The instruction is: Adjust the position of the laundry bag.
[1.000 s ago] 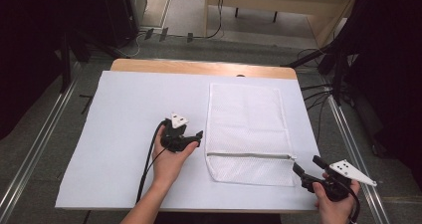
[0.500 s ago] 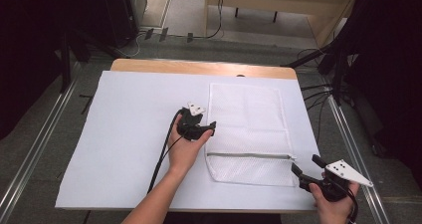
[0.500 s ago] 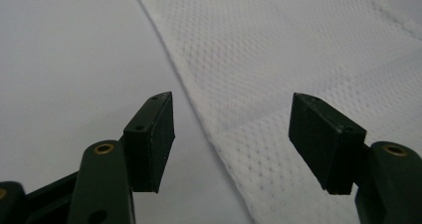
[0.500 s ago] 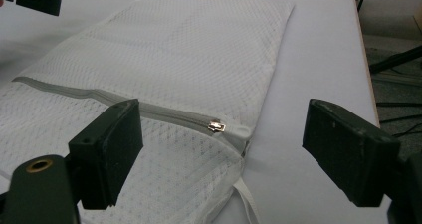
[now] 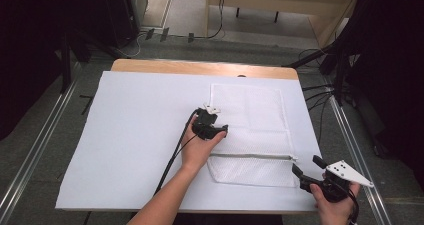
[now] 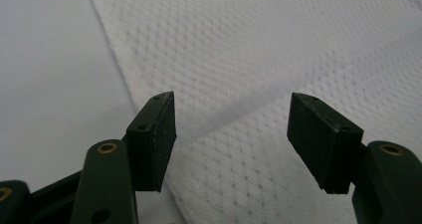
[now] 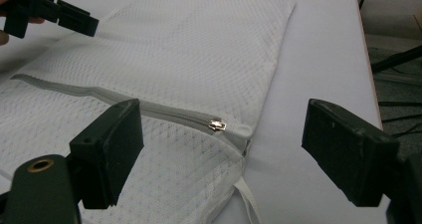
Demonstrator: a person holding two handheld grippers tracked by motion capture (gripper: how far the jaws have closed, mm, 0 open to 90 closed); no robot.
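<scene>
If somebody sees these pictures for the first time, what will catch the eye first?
First the white mesh bag, lying flat on the right half of the white-covered table, with its grey zipper running across near the person's side. Next the two black grippers: the left gripper is open at the bag's left edge, and the right gripper is open just off the bag's near right corner.

left gripper (image 5: 218,131) moved forward and right onto mesh bag's (image 5: 250,115) left edge
</scene>
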